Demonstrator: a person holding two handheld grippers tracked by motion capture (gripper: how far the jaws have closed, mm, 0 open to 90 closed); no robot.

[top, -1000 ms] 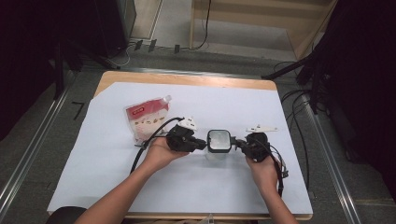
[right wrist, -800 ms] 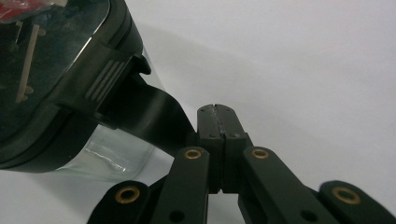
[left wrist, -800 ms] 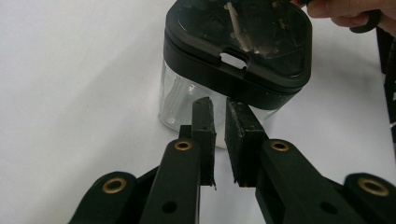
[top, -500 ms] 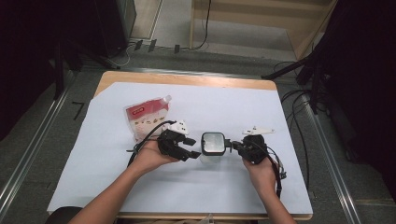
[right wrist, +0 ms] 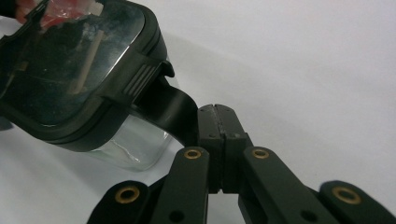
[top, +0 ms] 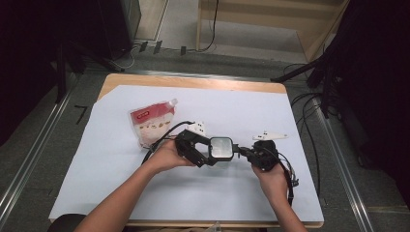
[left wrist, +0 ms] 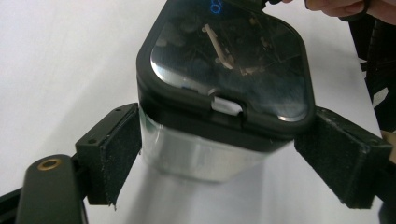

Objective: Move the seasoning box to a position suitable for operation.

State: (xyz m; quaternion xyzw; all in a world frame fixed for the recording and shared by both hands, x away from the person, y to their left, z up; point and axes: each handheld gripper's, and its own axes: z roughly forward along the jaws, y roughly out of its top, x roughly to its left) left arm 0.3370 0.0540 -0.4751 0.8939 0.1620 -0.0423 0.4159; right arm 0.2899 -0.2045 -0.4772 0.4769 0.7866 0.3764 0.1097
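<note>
A small clear container (top: 222, 147) with a black-framed glossy lid stands on the white sheet between both hands. My left gripper (top: 209, 153) reaches it from the left. In the left gripper view its jaws have just been opening and now stand wide on either side of the container (left wrist: 224, 84), with its pads (left wrist: 116, 149) not pressing on it. My right gripper (top: 241, 152) comes in from the right. In the right gripper view it (right wrist: 217, 121) is shut on the lid's black tab (right wrist: 170, 109), beside the container (right wrist: 70, 70).
A red and white spouted pouch (top: 151, 122) lies behind my left hand. The white sheet (top: 251, 106) covers most of the wooden table (top: 193, 82). Cables trail from both grippers, and dark equipment stands beyond the table's sides.
My left gripper's jaws have spread wide apart; it drew back slightly left, then came in around the container. The right gripper kept its hold on the tab.
</note>
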